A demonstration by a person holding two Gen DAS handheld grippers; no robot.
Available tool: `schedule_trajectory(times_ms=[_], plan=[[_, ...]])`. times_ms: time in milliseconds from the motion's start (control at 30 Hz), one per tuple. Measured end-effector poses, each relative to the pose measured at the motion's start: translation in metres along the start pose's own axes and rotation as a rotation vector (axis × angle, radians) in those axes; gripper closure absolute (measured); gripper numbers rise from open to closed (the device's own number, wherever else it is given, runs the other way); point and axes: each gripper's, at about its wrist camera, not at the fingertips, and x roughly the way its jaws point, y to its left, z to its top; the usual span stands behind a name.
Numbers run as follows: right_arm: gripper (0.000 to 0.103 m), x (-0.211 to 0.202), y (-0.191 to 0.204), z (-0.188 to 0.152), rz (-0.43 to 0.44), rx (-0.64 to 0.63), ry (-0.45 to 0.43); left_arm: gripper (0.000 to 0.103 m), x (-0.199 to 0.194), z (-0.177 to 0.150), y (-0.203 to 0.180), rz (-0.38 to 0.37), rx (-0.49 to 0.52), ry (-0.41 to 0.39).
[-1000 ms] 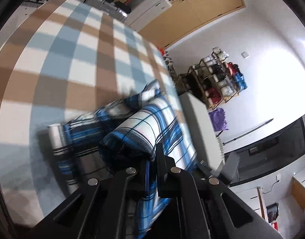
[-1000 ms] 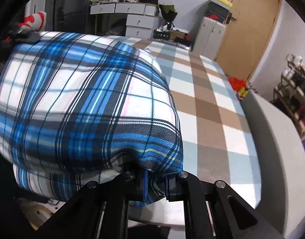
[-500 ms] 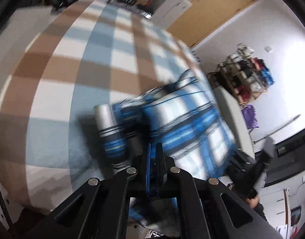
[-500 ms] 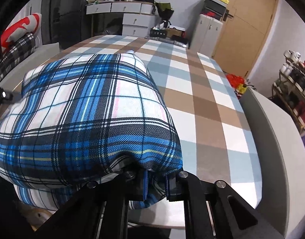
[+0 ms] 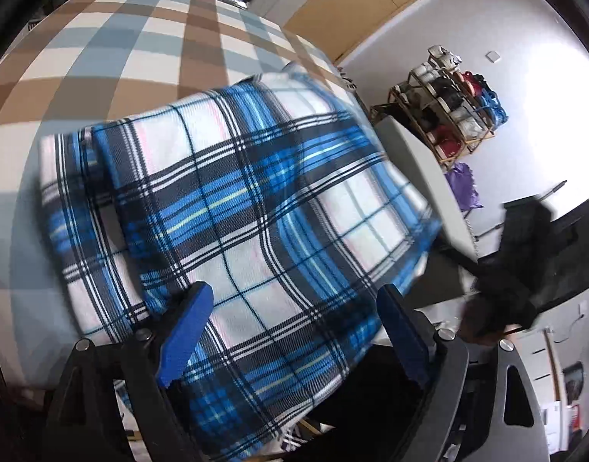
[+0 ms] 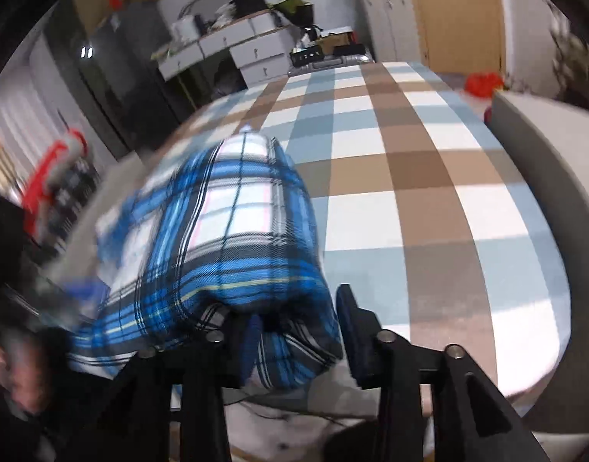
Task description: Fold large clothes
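Blue, white and black plaid fleece garment (image 5: 255, 200) lay folded in layers on bed covered in brown, pale-blue and white checked sheet (image 5: 148, 38), near its front edge, with part of cloth hanging over that edge. Narrower plaid layer (image 5: 74, 208) stuck out beneath at left side (seen from left wrist camera).

Left gripper (image 5: 290, 331), black frame with 2 blue pads (image 5: 184, 331), stood with jaws spread wide apart; plaid cloth lay between and beneath them, held by neither. Dark blurred shape of right gripper (image 5: 517, 269) hung off far right corner of garment, just past bed edge.

From right wrist camera, right gripper (image 6: 298, 331) showed jaws parted, with rounded fold of garment (image 6: 232, 238) bulging between and above them; left pad (image 6: 250, 342) touched cloth, right pad stood clear of it, so no clamping. Much of left side blurred, red object (image 6: 51, 169) there too smeared to name.

Grey padded bench (image 6: 552, 161) ran beside bed on right. Wooden shoe rack (image 5: 448, 104) stood by white wall, purple cloth (image 5: 463, 186) just below it. White drawer units (image 6: 248, 46) and wooden wardrobe doors (image 6: 460, 11) stood beyond far end of bed.
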Motion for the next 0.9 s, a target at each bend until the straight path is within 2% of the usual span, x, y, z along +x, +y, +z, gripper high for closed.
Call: schedule_trajectory(times_ms=[33,100,133,167,233,300,333,433,467,533,633,700,767,833,900], plan=[[0.050,-0.008,-0.006,0.002,0.025,0.022,-0.021,0.020,-0.002,-0.002,-0.001,0.003,0.010,-0.015],[0.046,-0.023,-0.011,0.008,0.070,0.047,-0.059,0.020,-0.005,-0.004,-0.006,0.028,0.036,-0.020],[0.041,-0.029,-0.010,0.013,0.087,0.047,-0.074,0.020,-0.004,-0.005,-0.008,0.044,0.055,-0.019],[0.029,-0.035,-0.006,0.019,0.105,0.041,-0.089,0.020,-0.004,-0.006,-0.010,0.057,0.071,-0.022],[0.021,-0.046,0.012,0.037,0.139,-0.006,-0.132,0.020,-0.001,-0.008,-0.016,0.090,0.114,-0.023],[0.011,-0.047,0.033,0.055,0.124,-0.052,-0.147,0.020,0.000,-0.011,-0.020,0.116,0.145,-0.024],[0.003,-0.040,0.042,0.063,0.105,-0.067,-0.122,0.020,0.004,-0.012,-0.019,0.120,0.147,-0.024],[0.003,0.015,0.062,0.079,0.049,-0.131,0.103,0.020,0.008,-0.007,-0.011,0.104,0.137,-0.017],[0.006,0.039,0.064,0.080,0.013,-0.161,0.206,0.020,0.008,-0.005,-0.009,0.092,0.127,-0.014],[0.010,0.068,0.061,0.077,-0.066,-0.192,0.326,0.020,0.001,-0.003,-0.002,0.054,0.075,0.015],[0.010,0.093,0.041,0.071,0.005,-0.109,0.480,0.020,-0.021,-0.005,0.016,-0.022,-0.046,0.072],[0.010,0.103,0.036,0.062,0.000,-0.127,0.545,0.019,-0.040,-0.016,0.034,-0.025,-0.141,0.072],[0.007,0.113,0.036,0.048,-0.030,-0.182,0.594,0.019,-0.045,-0.030,0.046,-0.033,-0.180,0.083],[0.009,0.113,0.044,0.041,-0.047,-0.245,0.559,0.019,-0.041,-0.041,0.051,-0.019,-0.196,0.111],[0.010,0.112,0.044,0.040,-0.038,-0.234,0.544,0.019,-0.028,-0.053,0.053,-0.037,-0.214,0.131]])
